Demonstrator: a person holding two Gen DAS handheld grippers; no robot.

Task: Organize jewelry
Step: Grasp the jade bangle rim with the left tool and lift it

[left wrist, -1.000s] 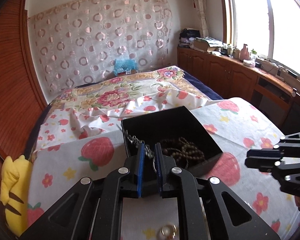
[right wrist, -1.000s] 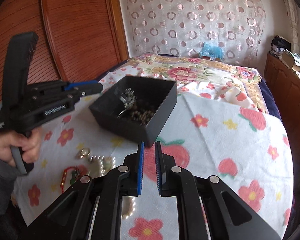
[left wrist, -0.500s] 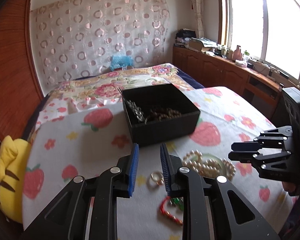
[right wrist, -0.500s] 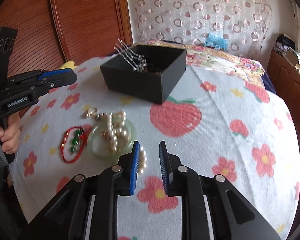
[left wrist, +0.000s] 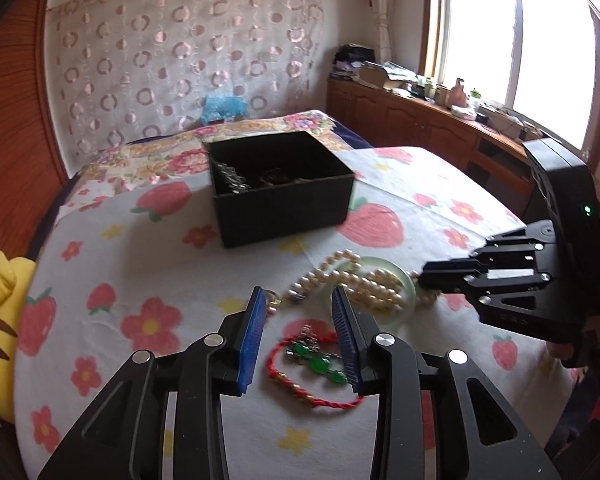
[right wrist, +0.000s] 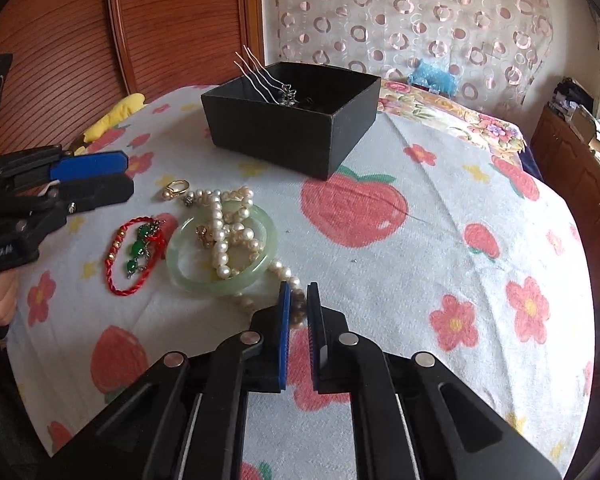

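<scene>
Opening above the strawberry-print cloth on the table (right wrist: 440, 240), the left tongs (left wrist: 300, 334) have their blue pads apart and gripping nothing, with the red cord bracelet (left wrist: 312, 376) and its green stones lying on the cloth under the gap. Just beyond the left pad sits a small gold ring (right wrist: 175, 189). To the right of the red bracelet, a pale green bangle (right wrist: 224, 248) lies flat with a pearl necklace (right wrist: 228, 232) heaped across it and trailing over its near rim. Farther right, the right tongs (right wrist: 298, 312) are nearly together, and the trailing end of the pearls lies between their pads; I cannot tell whether they pinch it. Behind the jewelry stands a black box (right wrist: 300, 120), already holding beads and a silver hair comb (right wrist: 260, 76) that sticks up past its rim.
</scene>
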